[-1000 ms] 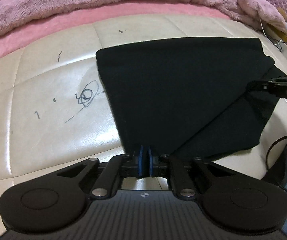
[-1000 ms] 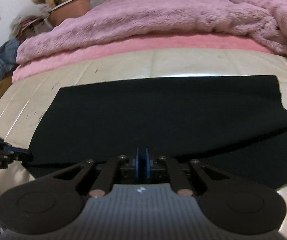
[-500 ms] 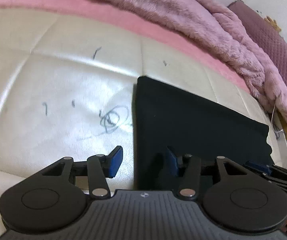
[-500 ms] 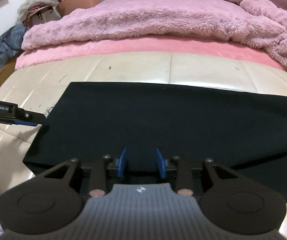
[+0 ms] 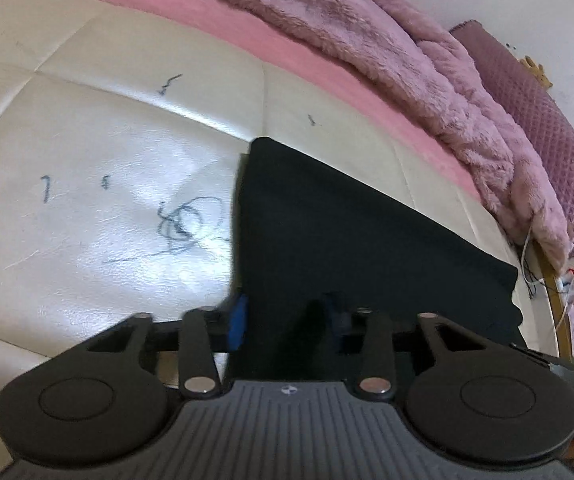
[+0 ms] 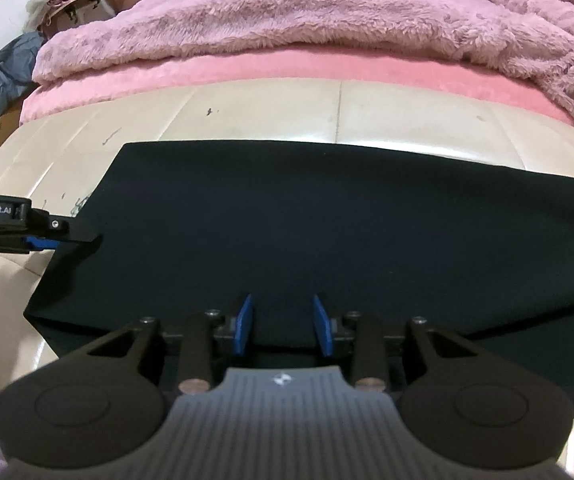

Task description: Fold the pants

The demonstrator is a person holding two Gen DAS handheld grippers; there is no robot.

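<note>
Pants (image 6: 327, 232) lie flat as a dark, folded rectangle on the cream quilted mattress (image 5: 99, 216), short of the pink fleece blanket (image 6: 307, 24) heaped beyond them; their long axis runs side to side across the right wrist view. Right tongs (image 6: 283, 324) hover over the pants' near edge, around its middle, blue pads set wide with nothing between them; left tongs (image 5: 287, 322) stand wide too, straddling the pants' left end edge, one pad over bare mattress beside the pen scribble (image 5: 187, 220), the other over cloth, gripping nothing. From the right wrist view the left tongs (image 6: 67, 240) reach in at that same end. Judged from this, the left hand is nearer the short end, so a lengthwise fold would likely start there.
</note>
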